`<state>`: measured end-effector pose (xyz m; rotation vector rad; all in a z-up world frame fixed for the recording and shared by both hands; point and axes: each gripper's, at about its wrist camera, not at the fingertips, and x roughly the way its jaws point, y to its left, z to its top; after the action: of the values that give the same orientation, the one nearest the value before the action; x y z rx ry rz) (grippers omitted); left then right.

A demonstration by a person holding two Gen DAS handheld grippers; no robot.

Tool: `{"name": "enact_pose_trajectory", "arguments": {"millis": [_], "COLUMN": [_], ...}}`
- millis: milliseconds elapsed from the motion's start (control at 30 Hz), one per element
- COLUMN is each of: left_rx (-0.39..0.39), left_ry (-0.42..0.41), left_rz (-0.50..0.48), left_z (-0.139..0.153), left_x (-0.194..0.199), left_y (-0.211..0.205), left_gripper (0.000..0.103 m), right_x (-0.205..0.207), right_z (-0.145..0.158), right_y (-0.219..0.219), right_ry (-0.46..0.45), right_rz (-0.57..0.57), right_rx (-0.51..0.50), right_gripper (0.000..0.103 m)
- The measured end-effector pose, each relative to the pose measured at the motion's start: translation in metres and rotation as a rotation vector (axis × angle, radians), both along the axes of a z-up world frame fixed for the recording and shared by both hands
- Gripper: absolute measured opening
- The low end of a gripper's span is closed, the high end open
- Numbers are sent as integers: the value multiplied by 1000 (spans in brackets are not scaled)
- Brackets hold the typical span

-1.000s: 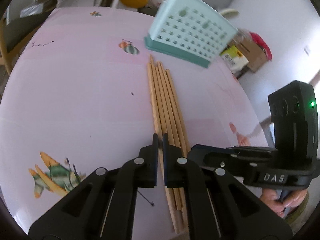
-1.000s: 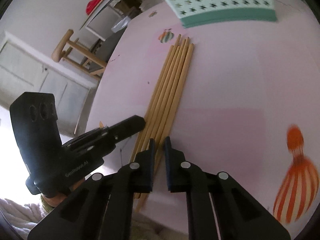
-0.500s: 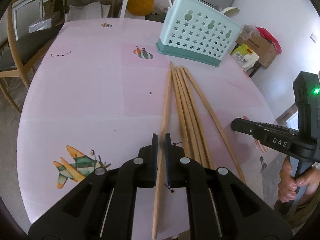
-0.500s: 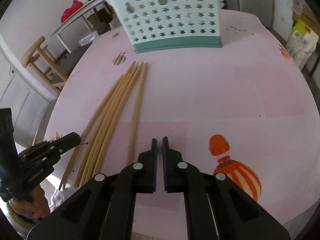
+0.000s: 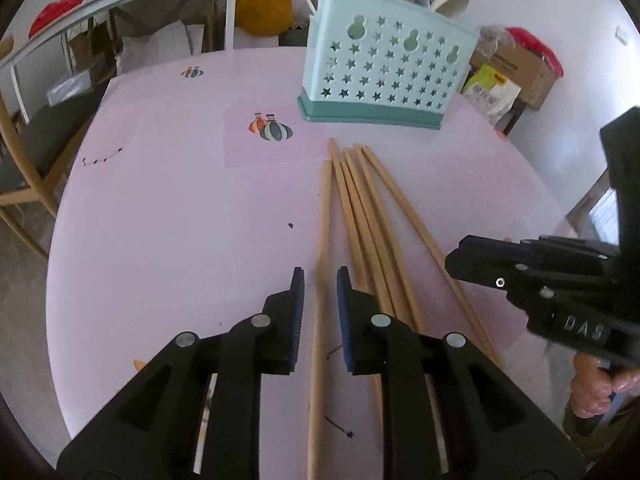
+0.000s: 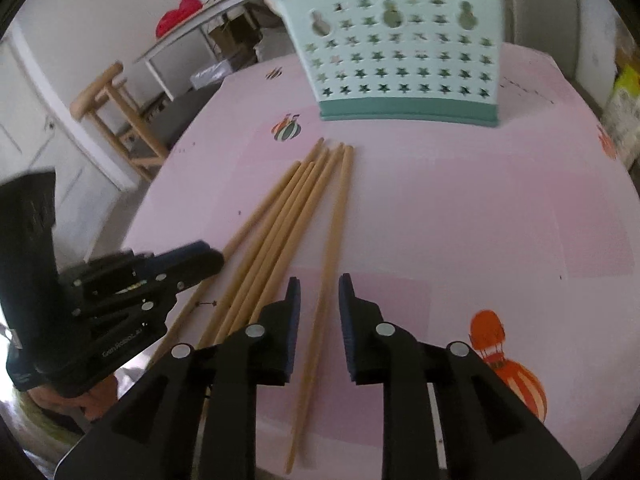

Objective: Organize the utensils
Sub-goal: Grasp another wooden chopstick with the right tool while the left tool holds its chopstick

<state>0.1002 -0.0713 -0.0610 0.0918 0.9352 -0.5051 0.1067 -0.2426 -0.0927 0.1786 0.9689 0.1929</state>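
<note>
Several wooden chopsticks lie fanned out on the pink table, tips toward a mint utensil holder with star holes. My left gripper straddles the leftmost chopstick. Its jaws are opening and the pads stand clear of the stick. My right gripper straddles the rightmost chopstick, jaws likewise opening with the stick loose between them. Each gripper shows in the other's view: the right gripper and the left gripper, both low over the table.
The round pink table carries balloon prints. A wooden chair stands off its left side, and boxes and bags sit beyond the holder. A hand grips the right tool's handle.
The tight bundle of chopsticks has fanned apart, with one stick separated on each side. Both grippers' jaws, shut before, have parted around those outer sticks. Both views have tilted up toward the holder.
</note>
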Motion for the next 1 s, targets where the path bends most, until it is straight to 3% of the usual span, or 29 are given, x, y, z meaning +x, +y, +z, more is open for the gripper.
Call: {"name": "enact_pose_trajectory", "arguments": {"millis": [200, 267, 567, 733, 1000], "left_rx": [65, 76, 33, 43, 104], "left_ry": [-36, -45, 24, 16, 28], "left_rz": [-13, -7, 100, 92, 64], "left_z": [0, 0, 2, 7, 4], "left_x": [4, 2, 0, 4, 30], "left_y": [-10, -10, 24, 28, 11], "left_gripper": [13, 5, 5, 17, 18], "right_x": [7, 7, -5, 1, 27], "right_z": [-6, -7, -8, -5, -6], "right_y": [6, 2, -38, -36, -25], "right_ry": [-7, -7, 34, 33, 14], "right_rz": [-5, -17, -95, -55, -24], "right_rx": [-74, -77, -15, -23, -98], "right_gripper": [19, 9, 7, 9, 13]}}
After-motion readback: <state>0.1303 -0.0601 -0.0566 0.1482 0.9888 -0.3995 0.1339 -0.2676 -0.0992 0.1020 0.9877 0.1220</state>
